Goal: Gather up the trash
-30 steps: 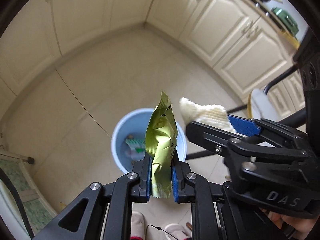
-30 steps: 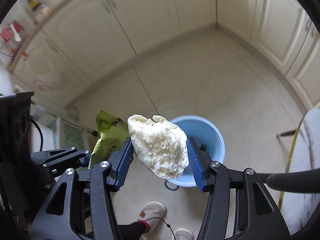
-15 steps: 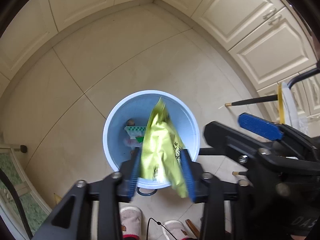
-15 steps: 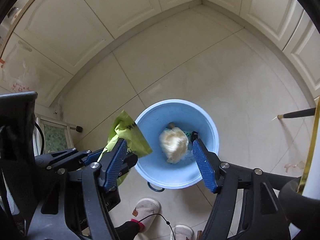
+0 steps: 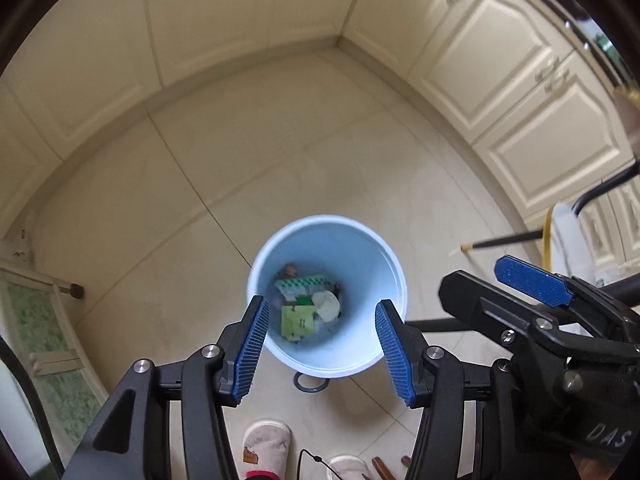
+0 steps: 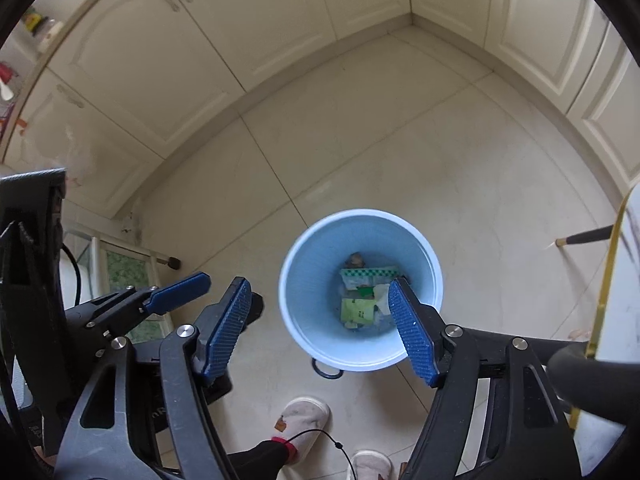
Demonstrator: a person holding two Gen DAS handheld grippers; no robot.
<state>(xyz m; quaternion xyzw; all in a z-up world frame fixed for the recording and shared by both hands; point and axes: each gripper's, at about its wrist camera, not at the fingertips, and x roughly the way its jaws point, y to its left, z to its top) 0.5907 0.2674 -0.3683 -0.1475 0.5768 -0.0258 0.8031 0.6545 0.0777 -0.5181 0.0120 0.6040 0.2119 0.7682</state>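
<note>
A light blue bin (image 5: 372, 252) (image 6: 312, 280) stands on the tiled floor below both grippers. On its bottom lie the yellow-green wrapper (image 5: 297, 321) (image 6: 356, 310), a whitish crumpled wad (image 5: 327, 305) and a green-and-white packet (image 5: 302, 283) (image 6: 366, 273). My left gripper (image 5: 320, 346) hangs above the bin, its jaws opening with nothing between them. My right gripper (image 6: 320, 326) also hovers over the bin, jaws opening and empty. The right gripper's blue pad (image 5: 532, 286) shows at the right of the left wrist view; the left gripper's pad (image 6: 180, 292) shows at the left of the right wrist view.
Cream cabinet doors (image 5: 240, 28) (image 6: 224, 48) line the walls around the floor. A person's slippers (image 5: 266, 446) (image 6: 302, 416) stand just before the bin. A dark handle ring (image 5: 309, 384) lies by the bin's base. A black chair leg (image 5: 504, 240) reaches in at the right.
Both grippers have opened over the bin. The green wrapper dropped from the left one and the white wad from the right one; both now lie inside the bin.
</note>
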